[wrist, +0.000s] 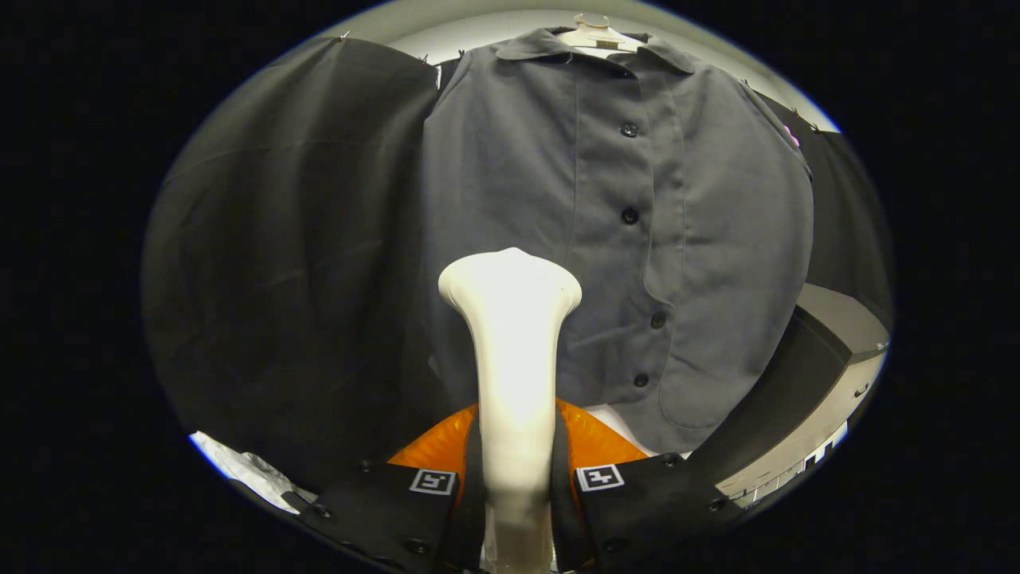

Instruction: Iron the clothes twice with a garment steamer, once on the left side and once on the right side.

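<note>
A grey button-up shirt (701, 231) hangs on a white hanger (594, 33) against the black cloth wall, its button placket running down the middle. My gripper (516, 478) is shut on the white garment steamer (514, 335), both fingers pressing the handle from either side. The steamer stands upright between the fingers, and its wide head is over the lower left panel of the shirt, left of the placket. Whether the head touches the fabric I cannot tell.
Black cloth (295, 263) covers the wall left of the shirt. An orange object (594, 442) lies just beyond the fingers, below the shirt hem. A grey ledge or table edge (837, 343) runs beyond the shirt's right side.
</note>
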A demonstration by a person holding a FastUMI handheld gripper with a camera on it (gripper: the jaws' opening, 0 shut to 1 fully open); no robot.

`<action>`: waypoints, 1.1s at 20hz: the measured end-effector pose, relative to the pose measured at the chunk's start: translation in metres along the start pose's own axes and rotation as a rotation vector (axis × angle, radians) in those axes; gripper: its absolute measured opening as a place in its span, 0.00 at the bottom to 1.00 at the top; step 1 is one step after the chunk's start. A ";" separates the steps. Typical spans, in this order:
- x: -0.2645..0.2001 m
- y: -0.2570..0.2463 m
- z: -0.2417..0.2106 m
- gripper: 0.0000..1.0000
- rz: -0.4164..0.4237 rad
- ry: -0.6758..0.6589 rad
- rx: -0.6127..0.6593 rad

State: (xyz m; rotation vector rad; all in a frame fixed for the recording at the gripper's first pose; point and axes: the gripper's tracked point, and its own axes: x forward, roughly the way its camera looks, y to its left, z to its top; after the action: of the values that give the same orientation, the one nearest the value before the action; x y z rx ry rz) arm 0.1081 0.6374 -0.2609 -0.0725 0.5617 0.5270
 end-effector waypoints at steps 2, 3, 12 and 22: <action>0.002 0.003 -0.013 0.41 0.004 0.025 0.000; 0.001 0.003 -0.018 0.41 0.004 0.037 -0.002; -0.009 0.013 -0.072 0.41 0.022 0.126 -0.016; -0.084 -0.001 -0.014 0.41 0.031 -0.027 -0.007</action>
State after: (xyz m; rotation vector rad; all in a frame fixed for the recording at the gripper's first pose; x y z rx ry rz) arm 0.0419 0.5951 -0.2287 -0.0634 0.5351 0.5595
